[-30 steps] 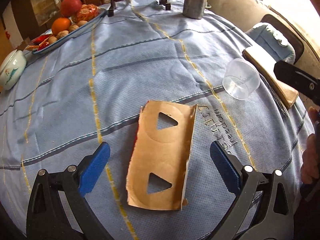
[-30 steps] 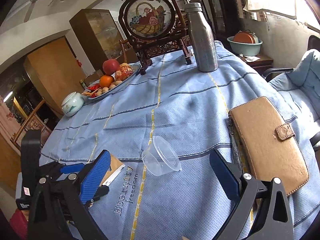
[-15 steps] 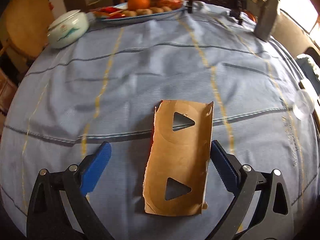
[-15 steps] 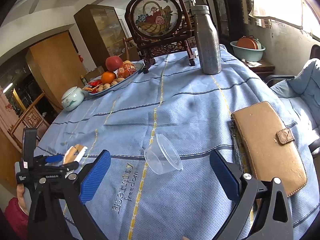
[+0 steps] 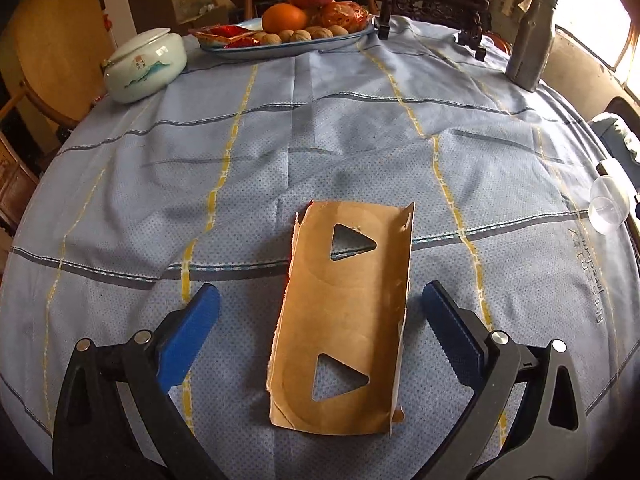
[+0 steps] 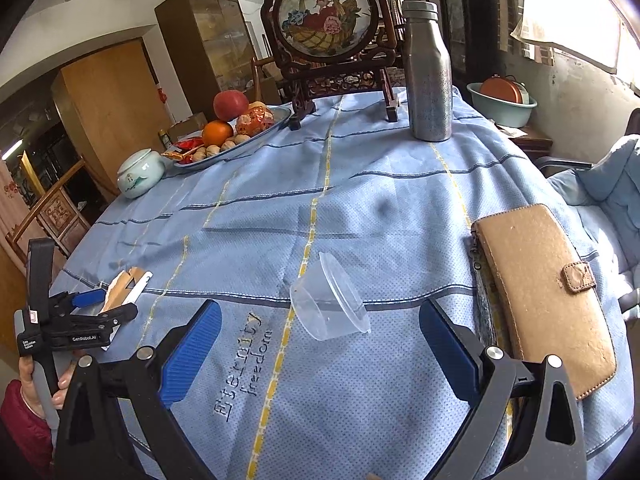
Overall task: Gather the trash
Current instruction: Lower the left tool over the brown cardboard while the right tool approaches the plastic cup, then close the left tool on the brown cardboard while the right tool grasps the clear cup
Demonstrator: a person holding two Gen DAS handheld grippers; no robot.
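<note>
A torn brown cardboard piece with two triangular holes lies flat on the blue tablecloth. My left gripper is open, its blue pads on either side of the cardboard's near half, not touching it. A clear plastic cup lies on its side. My right gripper is open just in front of it, the cup between and slightly beyond the pads. The cup also shows at the right edge of the left wrist view. The left gripper and the cardboard show in the right wrist view.
A brown wallet lies near the table's right edge. A metal bottle, a framed screen on a stand, a fruit plate and a white lidded jar stand at the far side.
The left gripper has swung leftward and squared up over the cardboard; the cup slid to its view's right edge. The right gripper has edged closer to the cup.
</note>
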